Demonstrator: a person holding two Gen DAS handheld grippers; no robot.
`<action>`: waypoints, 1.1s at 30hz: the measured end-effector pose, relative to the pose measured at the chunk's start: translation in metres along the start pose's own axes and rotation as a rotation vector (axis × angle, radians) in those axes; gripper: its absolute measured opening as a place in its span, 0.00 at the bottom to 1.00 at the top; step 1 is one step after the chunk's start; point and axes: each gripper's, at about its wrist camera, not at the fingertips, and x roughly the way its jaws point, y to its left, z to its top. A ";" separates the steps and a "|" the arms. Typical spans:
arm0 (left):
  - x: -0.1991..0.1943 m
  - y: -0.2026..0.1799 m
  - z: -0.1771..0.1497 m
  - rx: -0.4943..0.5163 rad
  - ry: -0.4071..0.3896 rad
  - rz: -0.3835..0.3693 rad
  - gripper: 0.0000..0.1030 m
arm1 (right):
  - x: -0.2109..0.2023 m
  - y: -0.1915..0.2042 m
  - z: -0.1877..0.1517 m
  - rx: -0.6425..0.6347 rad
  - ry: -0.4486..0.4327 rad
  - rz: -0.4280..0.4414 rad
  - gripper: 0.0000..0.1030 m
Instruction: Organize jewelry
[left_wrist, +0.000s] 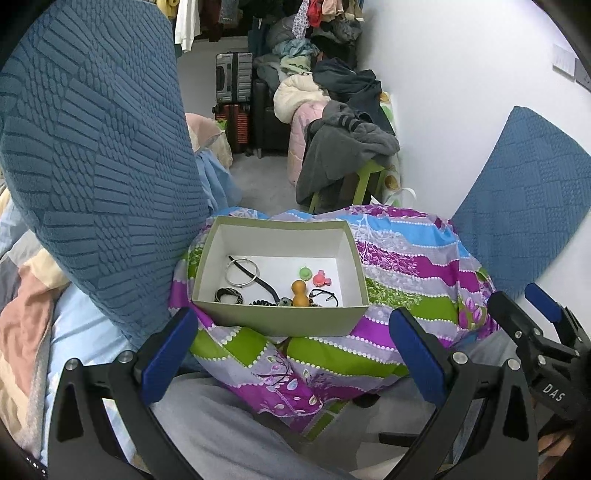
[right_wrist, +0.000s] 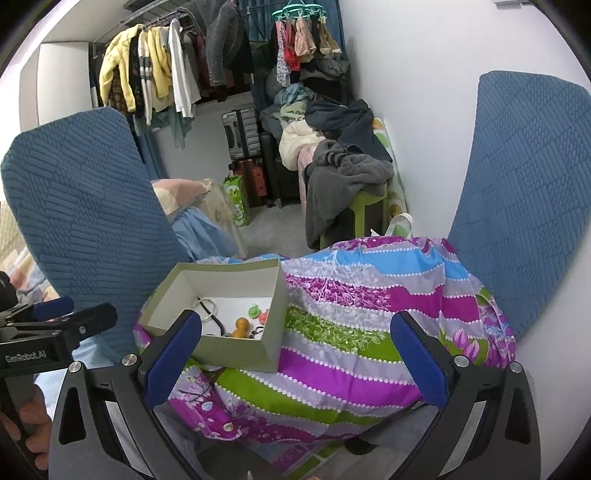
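Observation:
An open grey-green cardboard box (left_wrist: 284, 320) with a white inside sits on a striped purple, green and blue cloth (left_wrist: 406, 269). In it lie a silver bangle (left_wrist: 242, 272), a black cord (left_wrist: 267, 286), a dark ring (left_wrist: 229, 295), an orange gourd-shaped bead (left_wrist: 300, 293), a green charm (left_wrist: 305, 273), a pink charm (left_wrist: 320, 278) and a small black bracelet (left_wrist: 325, 295). My left gripper (left_wrist: 291, 354) is open and empty, just in front of the box. My right gripper (right_wrist: 295, 358) is open and empty, over the cloth to the right of the box (right_wrist: 236, 356).
Two blue textured chair backs (left_wrist: 99, 166) (right_wrist: 524, 192) flank the cloth-covered seat. Behind are suitcases (left_wrist: 234, 99), a green stool (left_wrist: 365, 181) piled with clothes, hanging garments (right_wrist: 155, 74) and a white wall at the right. The right gripper's body shows in the left wrist view (left_wrist: 543, 343).

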 end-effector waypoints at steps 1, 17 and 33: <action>0.000 0.000 0.000 0.001 0.004 -0.002 1.00 | 0.000 0.000 -0.001 -0.002 0.001 -0.001 1.00; -0.007 0.003 0.002 -0.018 0.007 -0.021 1.00 | 0.000 0.002 -0.003 -0.003 0.000 -0.008 1.00; -0.008 0.006 0.004 -0.033 0.005 -0.024 1.00 | 0.001 0.001 -0.003 -0.004 0.000 -0.012 1.00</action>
